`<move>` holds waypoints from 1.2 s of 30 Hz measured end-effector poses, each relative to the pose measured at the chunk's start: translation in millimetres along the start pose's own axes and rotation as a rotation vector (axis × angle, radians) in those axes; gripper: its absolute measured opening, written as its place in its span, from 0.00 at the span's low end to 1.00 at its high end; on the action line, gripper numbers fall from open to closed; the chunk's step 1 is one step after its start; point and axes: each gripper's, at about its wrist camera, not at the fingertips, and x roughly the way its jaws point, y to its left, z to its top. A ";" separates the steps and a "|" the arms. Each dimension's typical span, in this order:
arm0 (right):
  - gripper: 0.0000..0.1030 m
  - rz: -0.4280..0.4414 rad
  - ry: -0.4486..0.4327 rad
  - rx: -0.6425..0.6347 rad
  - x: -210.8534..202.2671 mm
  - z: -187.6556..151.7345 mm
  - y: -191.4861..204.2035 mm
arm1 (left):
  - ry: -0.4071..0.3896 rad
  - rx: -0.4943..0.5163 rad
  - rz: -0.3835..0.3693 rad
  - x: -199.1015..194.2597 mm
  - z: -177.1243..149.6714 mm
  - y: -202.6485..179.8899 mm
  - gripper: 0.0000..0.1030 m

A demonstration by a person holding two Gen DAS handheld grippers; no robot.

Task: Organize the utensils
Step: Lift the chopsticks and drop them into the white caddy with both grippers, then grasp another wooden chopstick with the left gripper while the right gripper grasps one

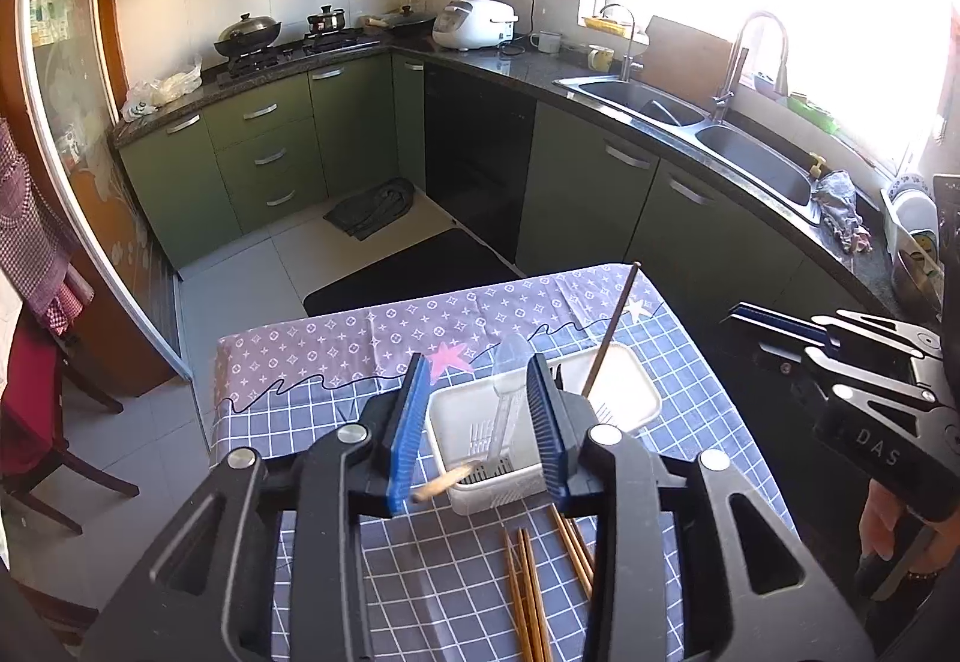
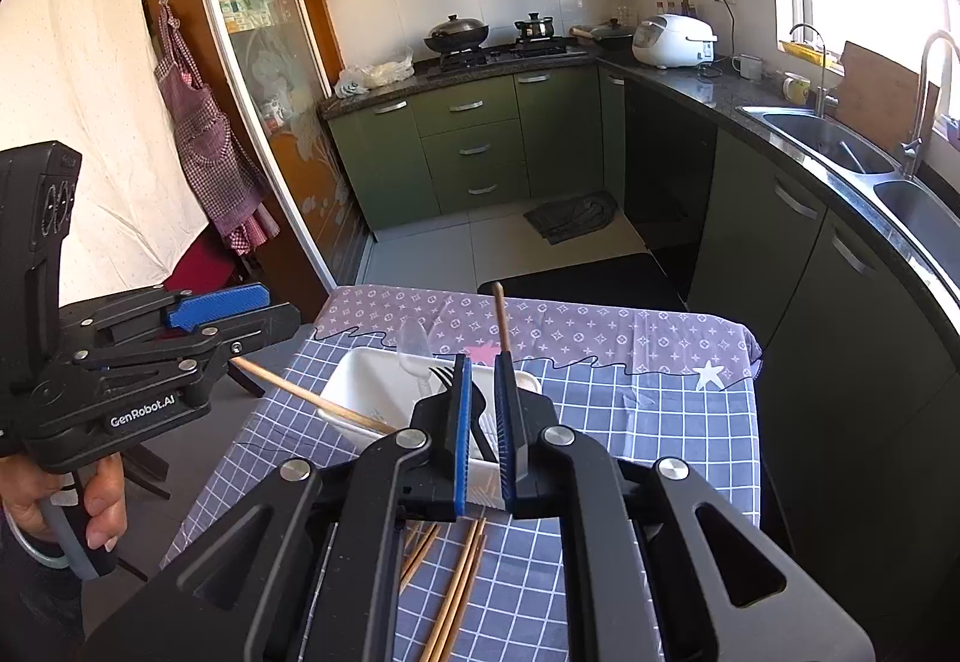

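— While both units hang over the tabletop point(image 1: 336, 380), what does each hold?
— Left hand-held gripper point(image 1: 480, 422): jaws parted, gripping nothing; one chopstick point(image 1: 444, 482) lies loose across the basket point(image 1: 636, 392) rim, its end by the left pad. Right hand-held gripper point(image 2: 483, 422): clamped on an upright chopstick point(image 2: 500, 314).
— Remaining utensils?
— Spoon point(image 1: 510, 362) and fork point(image 2: 441, 375) in the basket; more chopsticks point(image 2: 456, 596) lie on the cloth in front of it.

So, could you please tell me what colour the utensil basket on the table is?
The basket is white, clearest in the left wrist view.
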 end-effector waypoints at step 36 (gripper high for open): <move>0.16 0.006 0.475 -0.002 60.3 -176.3 -42.2 | 0.689 0.063 -0.018 138.3 -174.2 -42.9 0.09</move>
